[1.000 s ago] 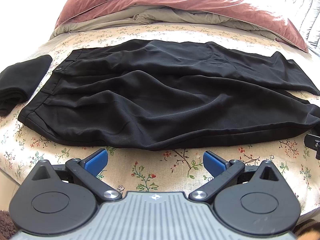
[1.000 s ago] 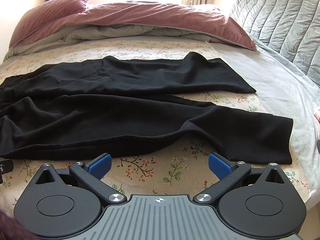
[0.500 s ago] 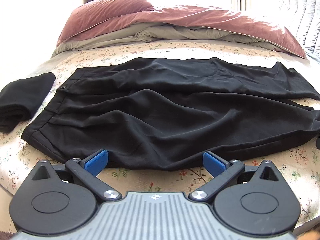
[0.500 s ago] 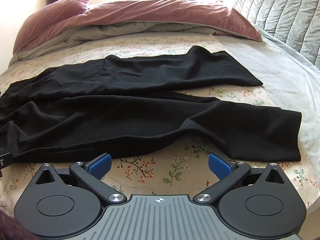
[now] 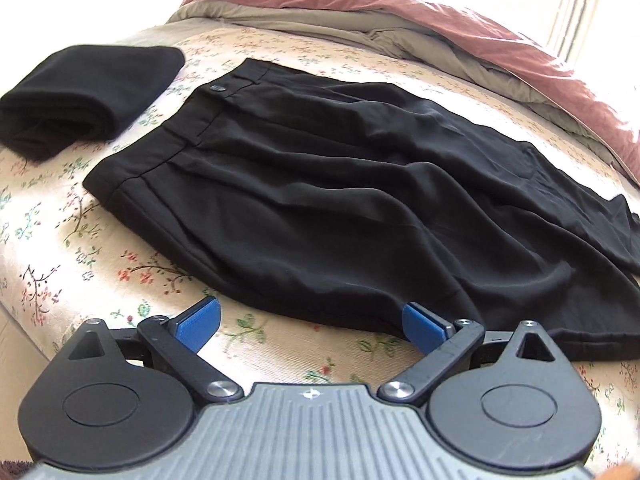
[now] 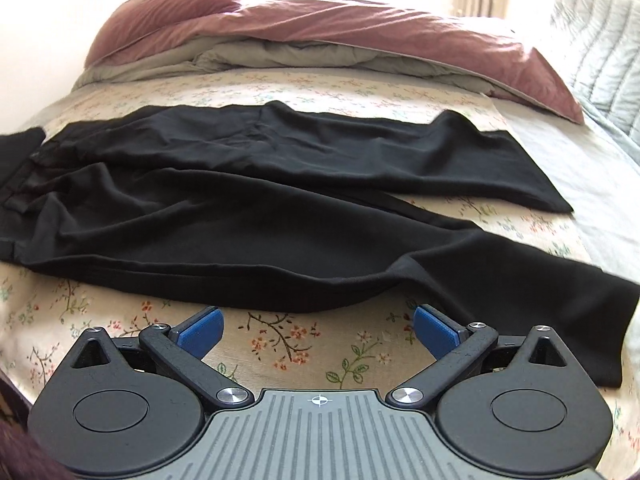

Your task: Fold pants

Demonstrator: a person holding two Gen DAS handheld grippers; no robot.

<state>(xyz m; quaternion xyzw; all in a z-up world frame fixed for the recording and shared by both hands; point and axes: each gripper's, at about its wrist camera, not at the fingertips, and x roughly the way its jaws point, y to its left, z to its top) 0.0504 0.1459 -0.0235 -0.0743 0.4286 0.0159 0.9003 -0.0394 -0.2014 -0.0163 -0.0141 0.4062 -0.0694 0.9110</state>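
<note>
A bed covered by a cream floral-print sheet (image 6: pixel 280 344) carries a pair of loose black fabric pants (image 6: pixel 248 216) laid flat just ahead of both grippers, waistband to the left and the two legs running off to the right. Beyond the left gripper's (image 5: pixel 312 320) left fingertip lies a folded black garment (image 5: pixel 84 92), apart from the waistband. Both the left gripper and the right gripper (image 6: pixel 318 326) are spread wide and hold nothing, their blue pads at the pants' near edge.
</note>
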